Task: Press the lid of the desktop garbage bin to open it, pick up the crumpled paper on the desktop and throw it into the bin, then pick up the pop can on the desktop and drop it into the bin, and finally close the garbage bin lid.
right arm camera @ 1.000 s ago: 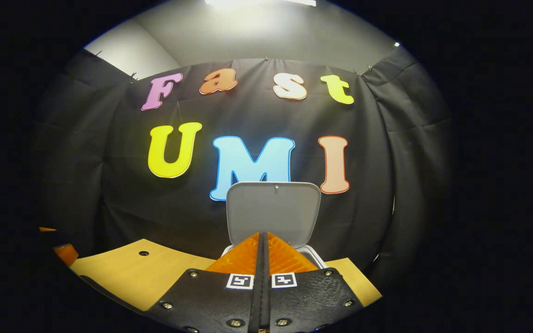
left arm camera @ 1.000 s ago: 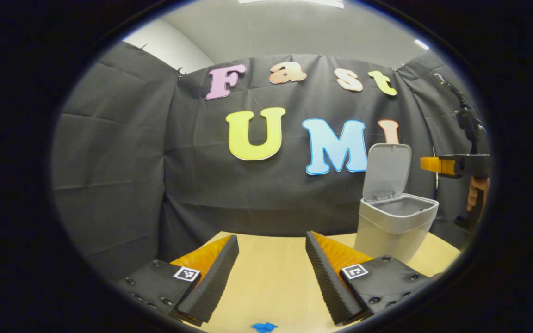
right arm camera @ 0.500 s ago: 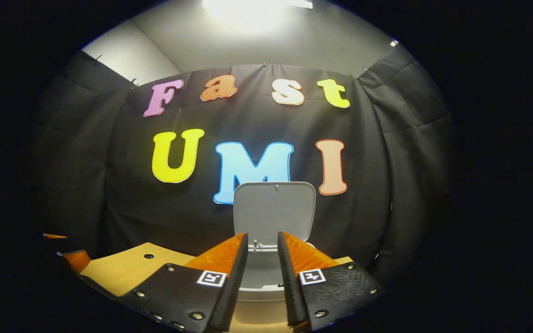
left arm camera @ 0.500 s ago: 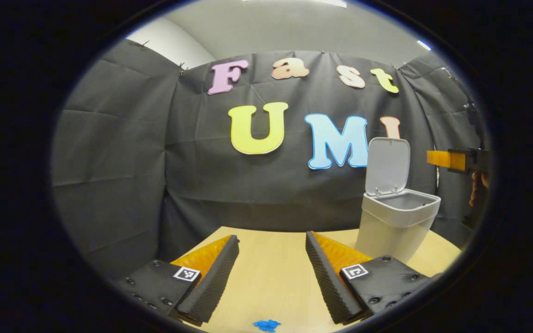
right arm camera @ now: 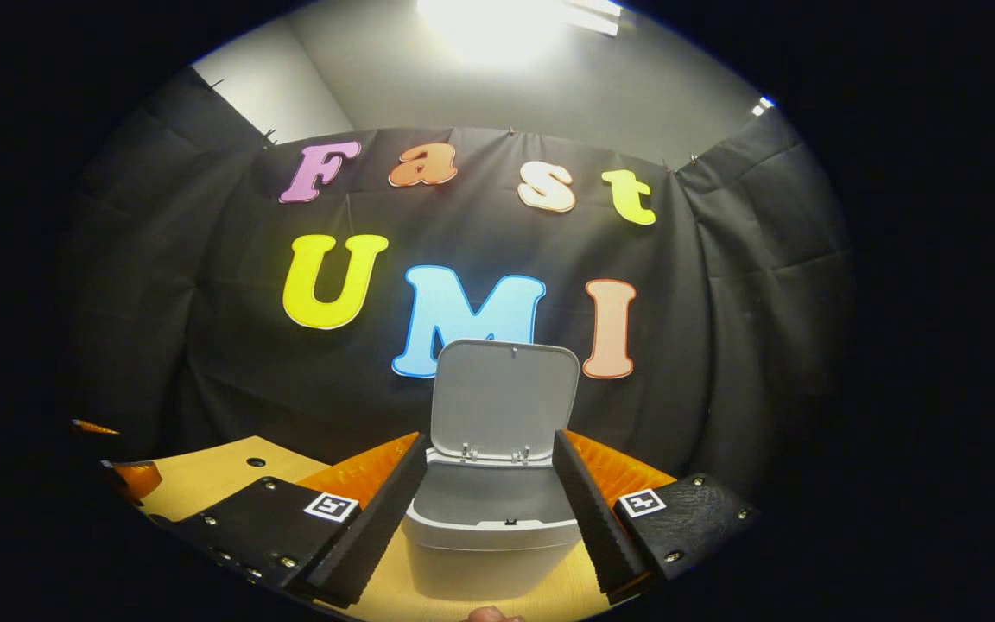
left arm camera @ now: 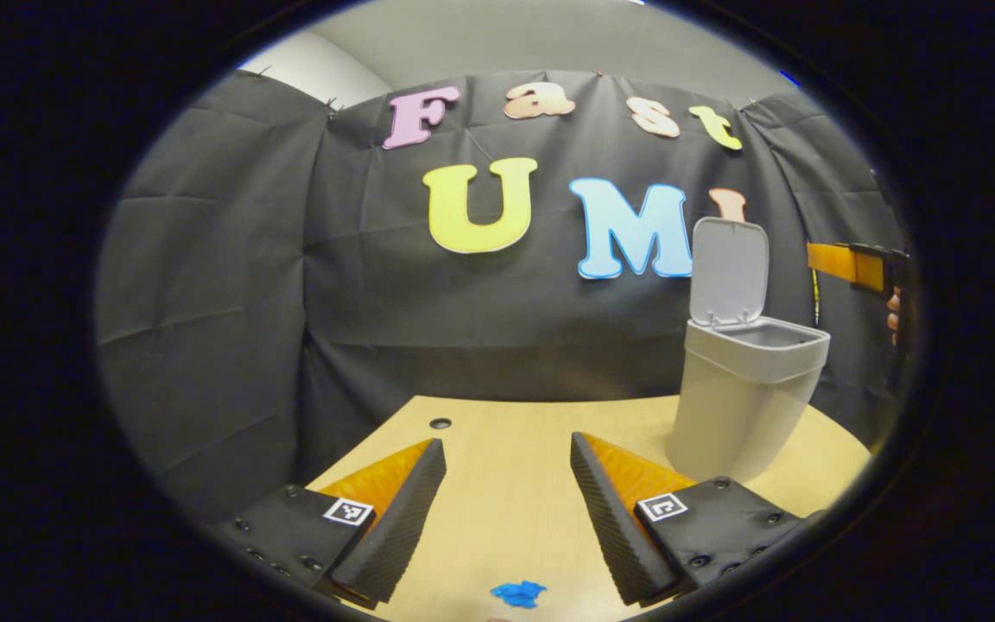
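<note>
Right gripper view: garbage bin (right arm camera: 492, 536) on table (right arm camera: 204, 479), lid (right arm camera: 504, 399) upright, framed at 6 o'clock between wide-spread right gripper (right arm camera: 487, 510) fingers; left gripper (left arm camera: 506, 510) wide, blue scrap (left arm camera: 518, 593) at 6 o'clock.

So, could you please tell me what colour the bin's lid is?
Light grey; the lid shows best in the right gripper view.

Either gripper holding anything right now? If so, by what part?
Nothing held. The left gripper is open over the table; the right gripper is open, facing the bin, lid up.
</note>
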`<action>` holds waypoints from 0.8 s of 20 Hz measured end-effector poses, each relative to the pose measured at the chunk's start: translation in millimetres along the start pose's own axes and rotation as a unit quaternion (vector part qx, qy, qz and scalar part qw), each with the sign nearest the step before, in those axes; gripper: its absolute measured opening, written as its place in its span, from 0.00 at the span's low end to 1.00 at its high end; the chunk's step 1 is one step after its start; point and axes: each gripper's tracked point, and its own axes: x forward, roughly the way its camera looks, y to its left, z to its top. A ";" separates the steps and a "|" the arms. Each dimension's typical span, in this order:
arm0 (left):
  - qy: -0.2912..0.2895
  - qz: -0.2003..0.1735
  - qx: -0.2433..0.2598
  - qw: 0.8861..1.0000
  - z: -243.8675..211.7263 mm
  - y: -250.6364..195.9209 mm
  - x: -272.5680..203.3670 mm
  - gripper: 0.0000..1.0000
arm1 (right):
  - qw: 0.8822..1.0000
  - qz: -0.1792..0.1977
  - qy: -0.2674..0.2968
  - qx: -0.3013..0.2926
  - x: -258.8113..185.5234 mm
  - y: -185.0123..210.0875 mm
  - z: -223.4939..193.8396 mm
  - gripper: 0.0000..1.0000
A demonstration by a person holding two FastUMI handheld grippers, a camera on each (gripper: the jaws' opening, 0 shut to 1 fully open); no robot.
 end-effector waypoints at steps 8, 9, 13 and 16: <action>0.083 -0.038 0.009 0.996 -89.7 -7.1 -5.4 1.00 | 0.999 0.031 0.023 -0.019 -21.0 26.5 -15.8 0.94; 0.096 -0.044 0.012 0.994 -103.0 -8.7 -7.6 1.00 | 0.999 0.035 0.027 -0.019 -24.7 30.6 -18.5 0.94; 0.133 -0.050 0.019 0.990 -143.0 -11.7 -9.3 1.00 | 0.998 0.048 0.045 -0.010 -38.7 44.0 -28.3 0.94; 0.153 -0.054 0.020 0.987 -165.6 -13.1 -9.4 0.96 | 0.997 0.056 0.059 -0.014 -46.2 50.6 -36.1 0.94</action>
